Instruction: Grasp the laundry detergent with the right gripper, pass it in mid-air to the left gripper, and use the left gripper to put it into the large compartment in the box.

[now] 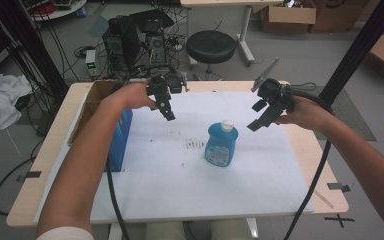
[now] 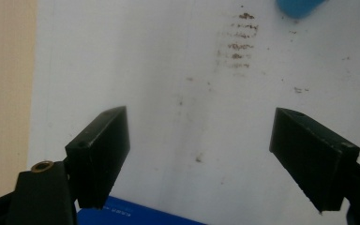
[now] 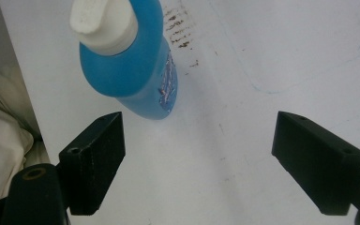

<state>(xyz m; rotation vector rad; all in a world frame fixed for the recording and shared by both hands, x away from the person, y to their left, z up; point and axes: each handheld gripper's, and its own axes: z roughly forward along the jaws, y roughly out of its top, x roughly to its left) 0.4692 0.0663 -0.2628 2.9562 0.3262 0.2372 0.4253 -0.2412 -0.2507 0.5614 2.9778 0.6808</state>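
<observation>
A blue bottle [image 1: 221, 146] with a white cap [image 1: 227, 125] stands upright near the middle of the white sheet [image 1: 180, 190]. My left gripper [image 1: 166, 107] hovers open above the sheet, up and to the left of the bottle. In the left gripper view [image 2: 199, 136] the jaws stand wide apart with nothing between them, and the bottle's edge [image 2: 300, 5] peeks in at the top. My right gripper [image 1: 256, 116] is open in the air just right of the bottle. Its own view [image 3: 199, 140] has the bottle [image 3: 131, 61] ahead of the left jaw, untouched.
A blue box [image 1: 120, 140] stands against an open cardboard box [image 1: 92, 97] at the table's left edge. Brown smudges [image 1: 195, 145] mark the sheet beside the bottle. A black pole [image 1: 360, 45] rises at the right. A stool [image 1: 211, 46] and computer gear [image 1: 135, 37] stand beyond the table.
</observation>
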